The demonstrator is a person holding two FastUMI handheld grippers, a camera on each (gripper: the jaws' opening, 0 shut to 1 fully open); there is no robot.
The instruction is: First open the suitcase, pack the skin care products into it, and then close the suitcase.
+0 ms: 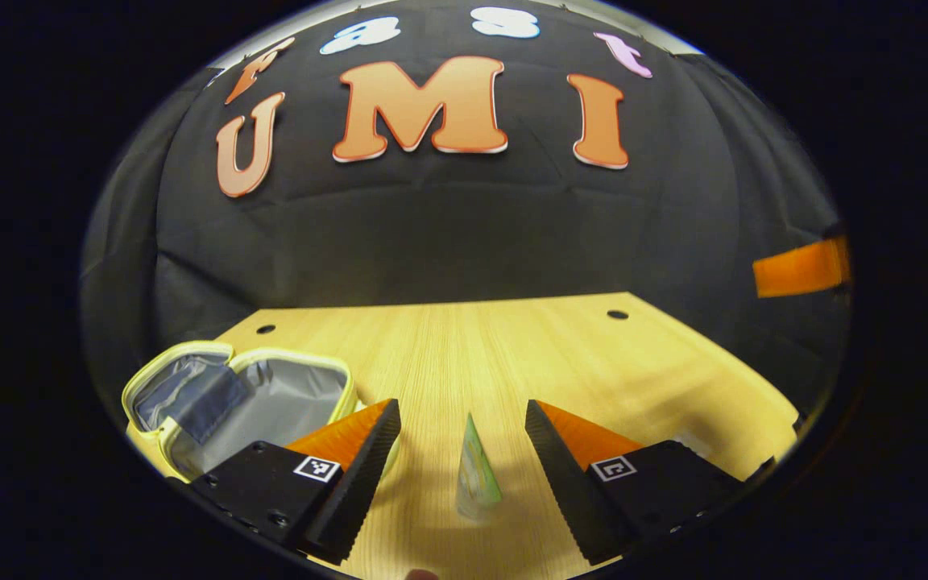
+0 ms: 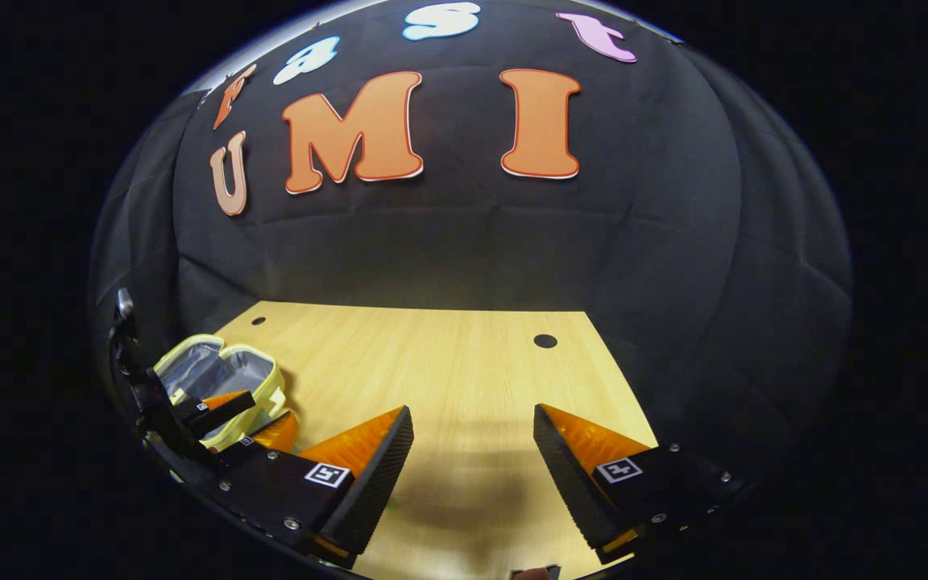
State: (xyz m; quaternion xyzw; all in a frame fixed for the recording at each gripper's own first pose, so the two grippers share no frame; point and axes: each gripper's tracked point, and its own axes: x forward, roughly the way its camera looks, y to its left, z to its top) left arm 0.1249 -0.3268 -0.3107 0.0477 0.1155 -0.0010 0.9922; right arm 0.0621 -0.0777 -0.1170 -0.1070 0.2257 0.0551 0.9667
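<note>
The small yellow suitcase lies open on the wooden table at the left, its grey lining showing. A green skin care tube stands upright on the table between the fingers of my left gripper, which is open and not touching it. In the right gripper view my right gripper is open over bare wood with nothing between its fingers. The open suitcase lies to its left, with the left gripper in front of it.
The black cloth wall closes the back of the table. Two round holes sit near the table's far edge. An orange strip shows at the far right of the left gripper view.
</note>
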